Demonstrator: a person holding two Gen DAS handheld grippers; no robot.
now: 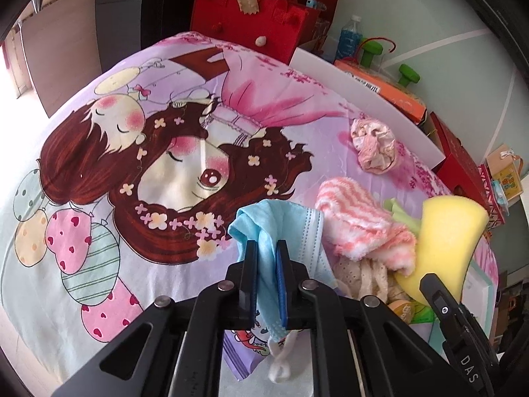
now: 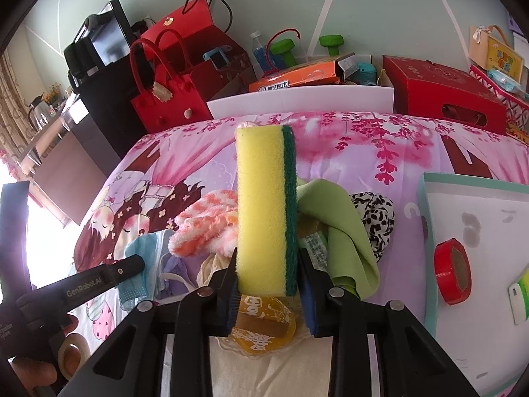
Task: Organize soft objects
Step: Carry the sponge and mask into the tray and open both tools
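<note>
left gripper clamped on mask, right gripper clamped on sponge; lift both straight up, since the mask's loop probably snags the pile

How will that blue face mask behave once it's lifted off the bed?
Probably floppy: the mask already droops in folds over the left gripper pinching it. Likely very light, being thin fabric. Its ear loop dangles below, so it may snag on the pile.
</note>
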